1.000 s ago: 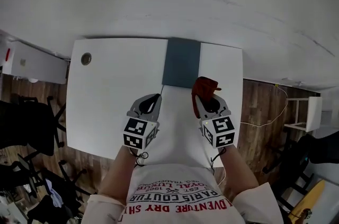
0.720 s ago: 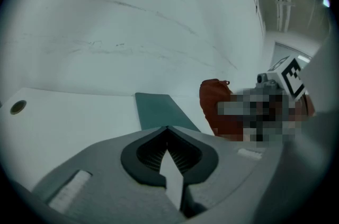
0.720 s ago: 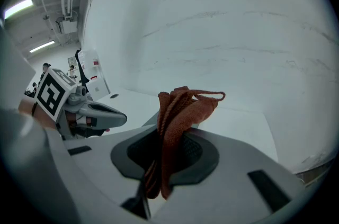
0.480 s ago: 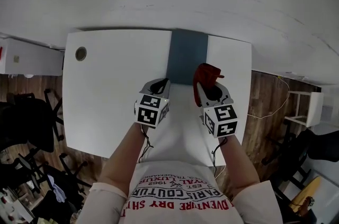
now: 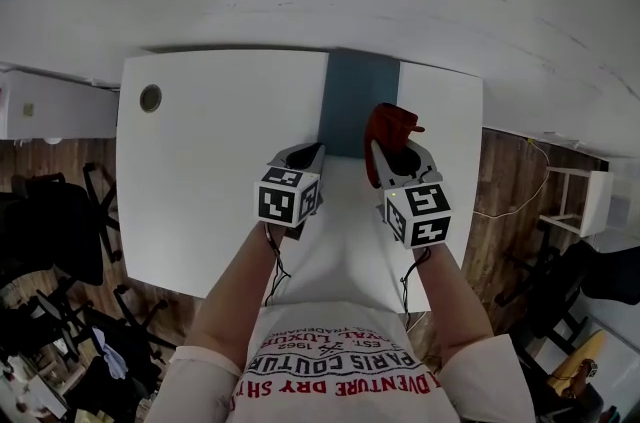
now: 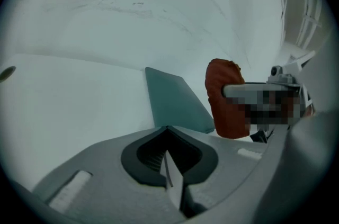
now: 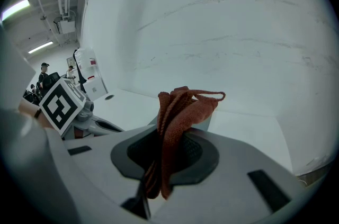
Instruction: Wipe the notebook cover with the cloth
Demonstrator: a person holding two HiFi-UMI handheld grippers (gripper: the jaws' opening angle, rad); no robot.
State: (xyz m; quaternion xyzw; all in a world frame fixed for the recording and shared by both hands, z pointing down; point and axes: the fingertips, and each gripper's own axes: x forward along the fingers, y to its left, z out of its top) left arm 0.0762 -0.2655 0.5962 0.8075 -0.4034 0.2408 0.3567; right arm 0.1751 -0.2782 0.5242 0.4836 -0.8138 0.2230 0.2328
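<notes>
Approach: right gripper (image 5: 392,147) pinches cloth (image 5: 388,125) at near edge of notebook (image 5: 356,96) | left gripper (image 5: 308,153) clenched, empty | next: we lower cloth onto cover, sweep.

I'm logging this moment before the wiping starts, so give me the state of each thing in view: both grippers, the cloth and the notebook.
Left gripper: shut, nothing between its jaws.
Right gripper: shut on the cloth.
Cloth: bunched up, pinched in the right gripper, sticking up past the jaws.
Notebook: closed, lying flat at the far edge of the table.
</notes>
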